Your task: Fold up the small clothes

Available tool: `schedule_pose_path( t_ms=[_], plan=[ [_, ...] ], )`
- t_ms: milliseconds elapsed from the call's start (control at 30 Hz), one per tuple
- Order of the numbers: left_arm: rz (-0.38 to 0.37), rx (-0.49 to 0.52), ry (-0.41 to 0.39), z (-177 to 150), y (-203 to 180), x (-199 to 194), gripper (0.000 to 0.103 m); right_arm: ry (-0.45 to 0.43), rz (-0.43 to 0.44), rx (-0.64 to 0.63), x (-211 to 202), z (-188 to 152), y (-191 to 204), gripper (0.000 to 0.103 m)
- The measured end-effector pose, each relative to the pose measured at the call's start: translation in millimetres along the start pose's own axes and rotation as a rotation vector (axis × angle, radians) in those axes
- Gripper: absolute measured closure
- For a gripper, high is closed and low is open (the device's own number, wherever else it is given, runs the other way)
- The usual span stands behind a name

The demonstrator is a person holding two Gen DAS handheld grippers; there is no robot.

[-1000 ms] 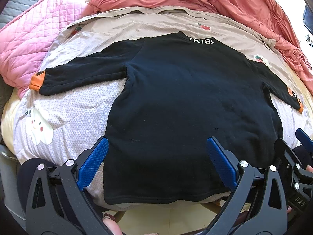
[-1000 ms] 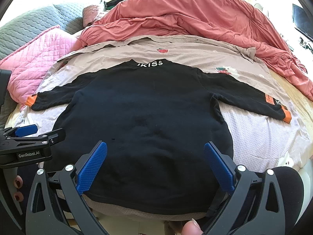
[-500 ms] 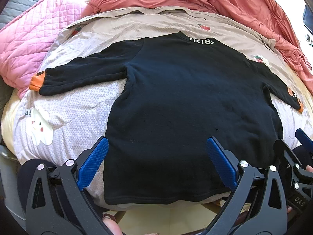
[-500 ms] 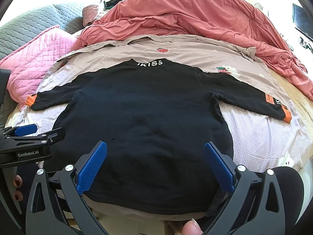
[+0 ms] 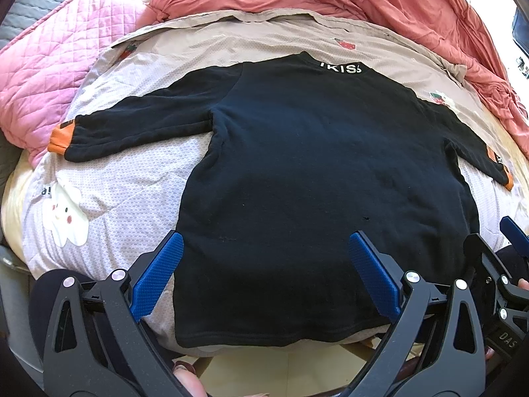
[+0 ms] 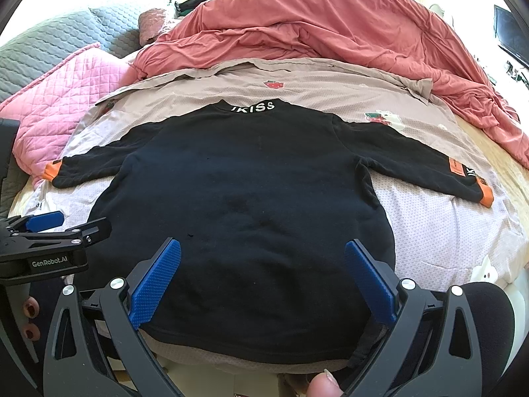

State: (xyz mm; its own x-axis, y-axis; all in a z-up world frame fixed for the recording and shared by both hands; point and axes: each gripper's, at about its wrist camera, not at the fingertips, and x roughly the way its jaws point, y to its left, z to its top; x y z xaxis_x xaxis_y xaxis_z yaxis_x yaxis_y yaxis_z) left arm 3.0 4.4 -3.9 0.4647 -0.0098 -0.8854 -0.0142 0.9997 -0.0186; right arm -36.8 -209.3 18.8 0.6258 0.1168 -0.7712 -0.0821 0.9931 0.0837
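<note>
Black long-sleeved top (image 5: 317, 178) laid flat on the bed (image 5: 109, 205), sleeves spread wide, orange cuffs (image 5: 61, 135) at the ends, white lettering at the collar. Left claw (image 5: 264, 274) and right claw (image 6: 264, 281) are both seen wide open, nothing gripped, blue pads (image 6: 155, 284) held just above the hem. Hem lies nearest, between the open fingers
</note>
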Motion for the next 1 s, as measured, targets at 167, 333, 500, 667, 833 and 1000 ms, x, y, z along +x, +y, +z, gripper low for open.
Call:
schedule_pose_path(
  t_ms=[167,333,500,667,833,1000],
  plan=[
    [0.0,0.009,0.005,7,-4,4,0.009,-0.001,-0.007,0.011,4,5,-4,0.004],
    [0.001,0.023,-0.002,19,-13,7,0.009,-0.007,-0.019,0.033,7,14,-13,0.004],
    [-0.009,0.033,0.001,35,-22,11,0.009,-0.039,-0.034,0.057,8,32,-25,0.004],
    [-0.008,0.045,-0.013,53,-32,16,0.009,-0.086,-0.054,0.091,8,56,-43,0.004],
    [-0.008,0.044,-0.024,72,-45,21,0.009,-0.09,-0.084,0.102,18,73,-56,0.004],
    [-0.005,0.048,-0.029,85,-55,27,0.009,-0.092,-0.097,0.137,28,85,-69,0.004]
  ],
)
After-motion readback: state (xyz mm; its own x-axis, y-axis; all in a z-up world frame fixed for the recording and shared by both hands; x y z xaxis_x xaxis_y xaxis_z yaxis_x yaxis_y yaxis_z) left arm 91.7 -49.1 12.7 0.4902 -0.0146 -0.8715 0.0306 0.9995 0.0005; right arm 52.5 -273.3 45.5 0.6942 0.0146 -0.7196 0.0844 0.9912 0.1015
